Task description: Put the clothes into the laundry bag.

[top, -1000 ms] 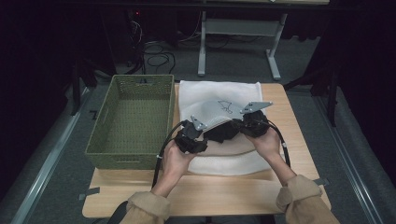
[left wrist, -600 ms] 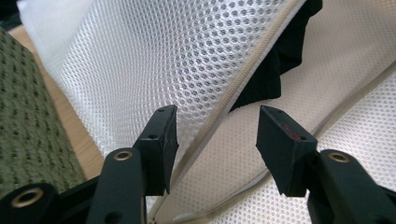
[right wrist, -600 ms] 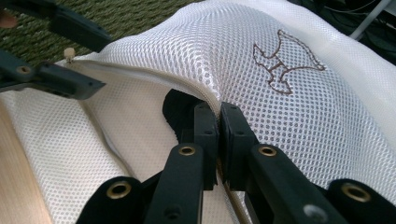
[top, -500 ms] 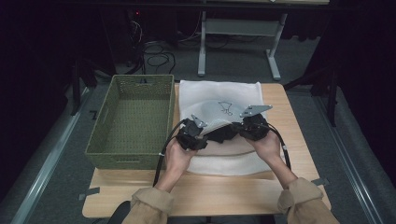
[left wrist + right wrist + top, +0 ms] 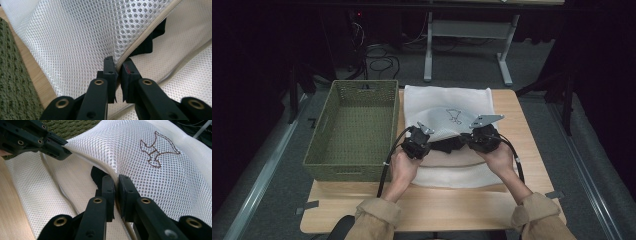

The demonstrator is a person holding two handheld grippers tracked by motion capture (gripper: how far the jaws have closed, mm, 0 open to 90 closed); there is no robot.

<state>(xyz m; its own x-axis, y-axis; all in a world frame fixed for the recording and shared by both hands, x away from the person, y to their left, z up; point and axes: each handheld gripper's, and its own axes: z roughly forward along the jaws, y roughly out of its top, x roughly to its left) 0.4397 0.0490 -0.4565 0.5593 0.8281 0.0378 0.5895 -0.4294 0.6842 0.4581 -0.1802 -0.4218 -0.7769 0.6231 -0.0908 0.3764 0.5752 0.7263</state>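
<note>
**Mesh bag held open at its zipper edge**

Wooden table (image 5: 532, 165) and green basket (image 5: 354, 130) are seen from above; the white mesh bag (image 5: 447, 102) lies beside the basket. The left gripper (image 5: 117, 66), just closed, is clamped on the bag's edge. The right gripper (image 5: 117, 183), easing slightly, pinches it too.

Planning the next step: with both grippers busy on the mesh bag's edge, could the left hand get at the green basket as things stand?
Probably not yet: the left gripper is shut on the mesh bag rim; once released, the green basket sits just beside it, unobstructed.
</note>
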